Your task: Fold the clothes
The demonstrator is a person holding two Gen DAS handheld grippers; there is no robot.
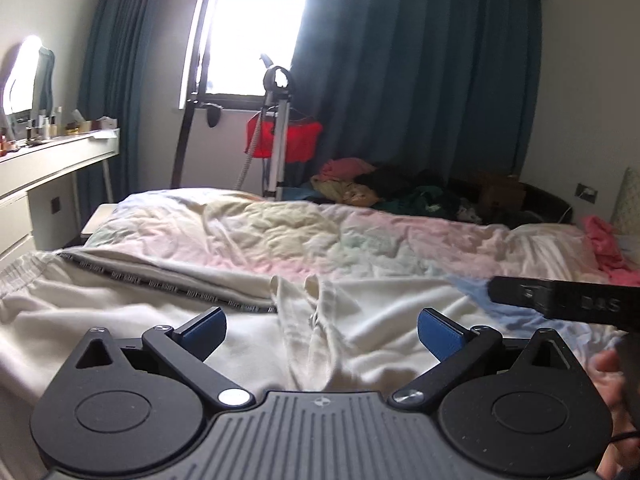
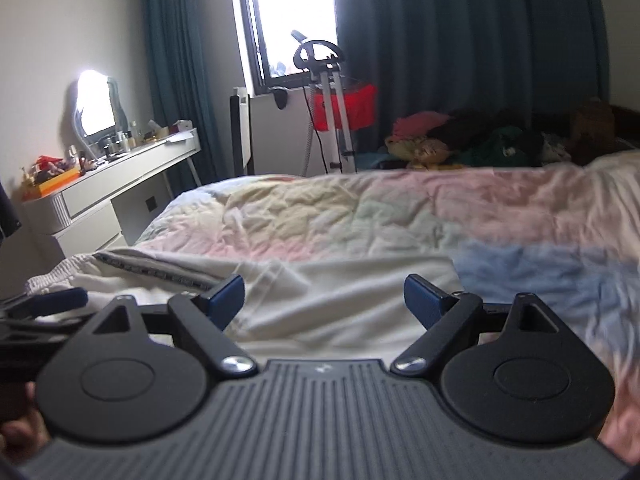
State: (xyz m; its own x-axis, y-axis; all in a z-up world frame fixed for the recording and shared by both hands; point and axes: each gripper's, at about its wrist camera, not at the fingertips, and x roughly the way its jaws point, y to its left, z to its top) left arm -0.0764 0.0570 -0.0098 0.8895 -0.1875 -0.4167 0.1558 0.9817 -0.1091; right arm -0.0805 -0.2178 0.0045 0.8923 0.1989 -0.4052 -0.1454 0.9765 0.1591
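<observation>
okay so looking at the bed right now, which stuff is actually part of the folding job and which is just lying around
Part of the job:
- cream trousers spread on the bed, striped side band showing
- left gripper, open, nothing between its pads
- right gripper, open, nothing between its pads

Just lying about:
- pastel quilt
- clothes pile beyond the bed
- red garment on the stand
- dressing table with bottles

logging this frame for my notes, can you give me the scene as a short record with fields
surface: bed with pastel quilt
garment: cream trousers lying flat on the quilt, black lettered stripe along one leg, elastic waistband at left
left gripper: jaws open, nothing between them, above the trousers
right gripper: jaws open, nothing between them, over the trousers' edge
background: clothes pile beyond the bed, garment steamer with a red top by the window, dressing table with mirror at left
fold state: trousers appear folded leg over leg
</observation>
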